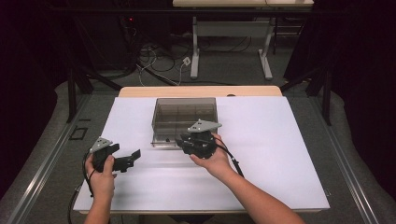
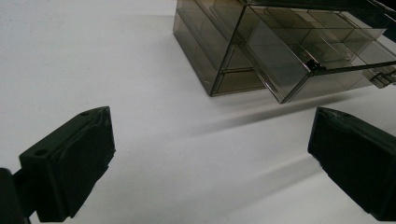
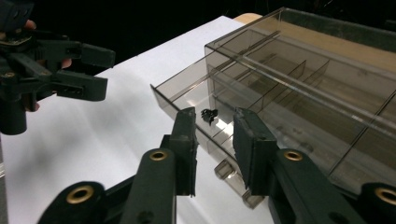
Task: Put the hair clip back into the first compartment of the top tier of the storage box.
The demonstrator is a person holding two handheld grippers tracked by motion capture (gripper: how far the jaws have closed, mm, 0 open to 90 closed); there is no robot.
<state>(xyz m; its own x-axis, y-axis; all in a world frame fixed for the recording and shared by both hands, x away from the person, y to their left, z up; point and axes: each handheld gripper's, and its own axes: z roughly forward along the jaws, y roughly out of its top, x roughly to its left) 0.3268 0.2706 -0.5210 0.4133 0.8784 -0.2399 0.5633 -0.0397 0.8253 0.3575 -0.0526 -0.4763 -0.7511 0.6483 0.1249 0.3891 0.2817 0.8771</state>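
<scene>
High view: a smoky clear drawer box (image 1: 184, 119) sits at the middle of the white bench (image 1: 280, 154), with the right tool (image 1: 187, 142) at its lower edge. Right gripper view (closer) shows a drawer (image 3: 187, 100) pulled out, a small black piece (image 3: 209, 114) inside; the jaws stand narrowly apart before the drawer's handle (image 3: 224, 169), gripping nothing. Left tool (image 1: 135, 156), lower left, rests wide apart over bare bench.
</scene>
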